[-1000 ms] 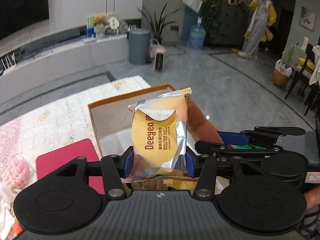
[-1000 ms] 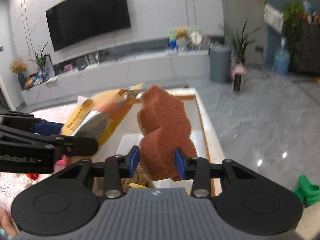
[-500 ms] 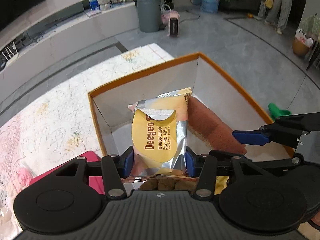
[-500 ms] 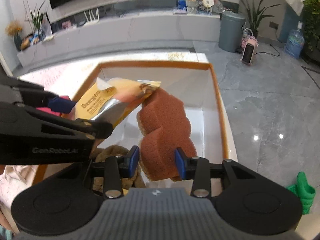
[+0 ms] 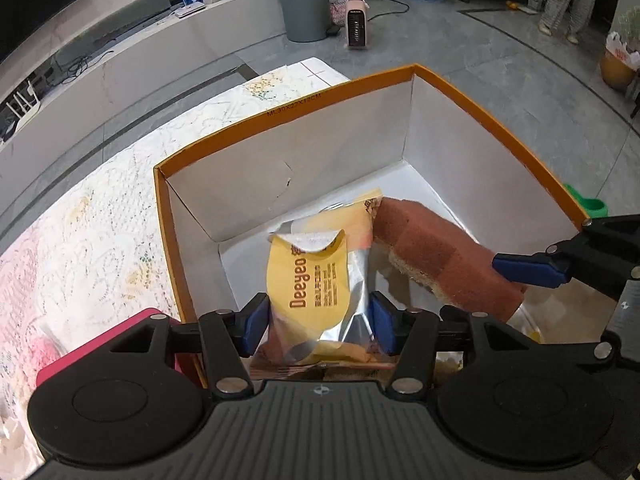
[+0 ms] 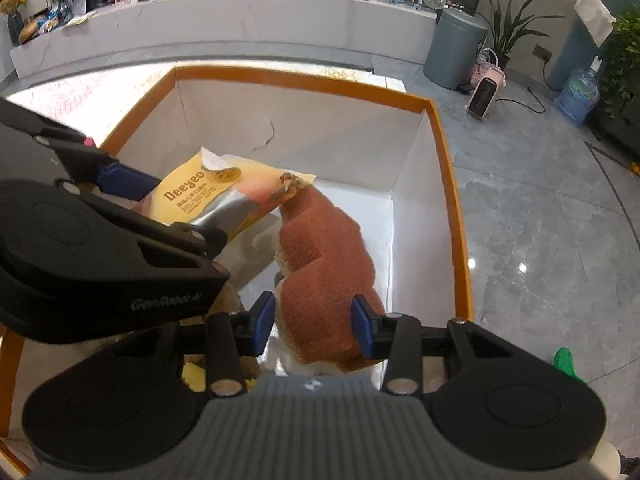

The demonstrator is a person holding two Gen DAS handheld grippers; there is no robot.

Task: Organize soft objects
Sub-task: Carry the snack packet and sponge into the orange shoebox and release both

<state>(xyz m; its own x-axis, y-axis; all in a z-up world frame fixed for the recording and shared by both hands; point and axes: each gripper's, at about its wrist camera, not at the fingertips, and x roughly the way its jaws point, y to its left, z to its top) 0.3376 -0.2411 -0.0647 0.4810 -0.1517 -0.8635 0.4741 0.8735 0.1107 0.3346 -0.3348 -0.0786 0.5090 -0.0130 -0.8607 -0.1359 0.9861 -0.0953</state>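
1. Both grippers have come down from above the box rim to inside the box (image 5: 492, 116).
2. Left gripper (image 5: 318, 322) clamps the yellow wipes pack (image 5: 316, 280).
3. Right gripper (image 6: 314, 330) clamps the brown sponge (image 6: 324, 276).
4. Pack and sponge touch at their far ends, above the white box floor, near its far right corner.

Box floor (image 6: 368, 216) beneath claws hidden

Grey bin (image 5: 302, 0) beside pink heater (image 5: 355, 24); red book (image 5: 120, 328) on patterned cloth (image 5: 80, 240).
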